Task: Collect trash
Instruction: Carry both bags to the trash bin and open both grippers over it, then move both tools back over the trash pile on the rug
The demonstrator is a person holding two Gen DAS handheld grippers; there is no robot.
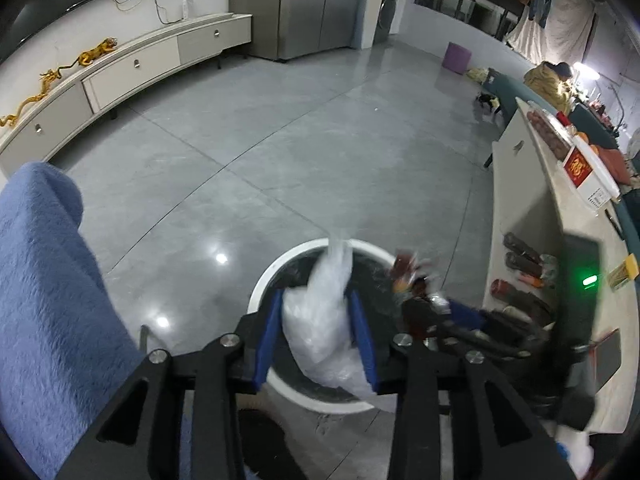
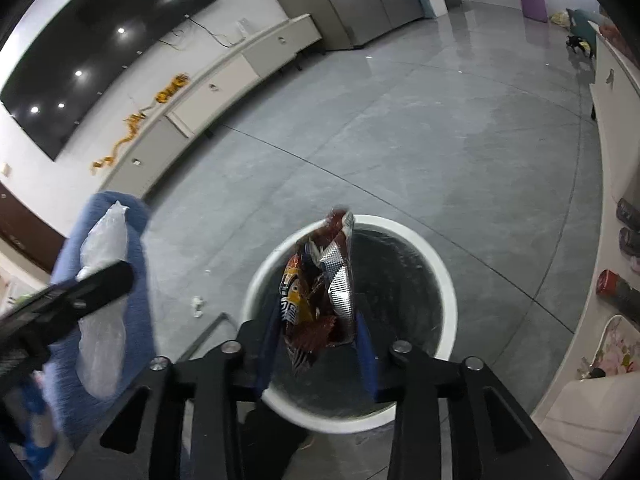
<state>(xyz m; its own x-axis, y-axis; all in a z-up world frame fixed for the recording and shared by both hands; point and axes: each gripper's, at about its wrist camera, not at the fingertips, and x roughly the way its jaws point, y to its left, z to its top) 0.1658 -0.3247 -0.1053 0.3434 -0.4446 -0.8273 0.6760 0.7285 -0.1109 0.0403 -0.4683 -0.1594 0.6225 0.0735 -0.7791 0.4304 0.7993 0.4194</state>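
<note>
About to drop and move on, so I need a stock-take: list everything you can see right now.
trash bin: one, white rim, dark inside, on the floor under both grippers
plastic bag: one, clear, between the left gripper's fingers over the bin
snack wrapper: one, red and silver, between the right gripper's fingers over the bin
paper scrap: one, white, on the floor left of the bin
blanket: one, blue, near left
cabinet: one, cream, along the far wall
ornaments: several, gold, on the cabinet
fridge: one, silver, at the back
stool: one, purple, far floor
left gripper: black, blue pads
right gripper: black, blue pads
</note>
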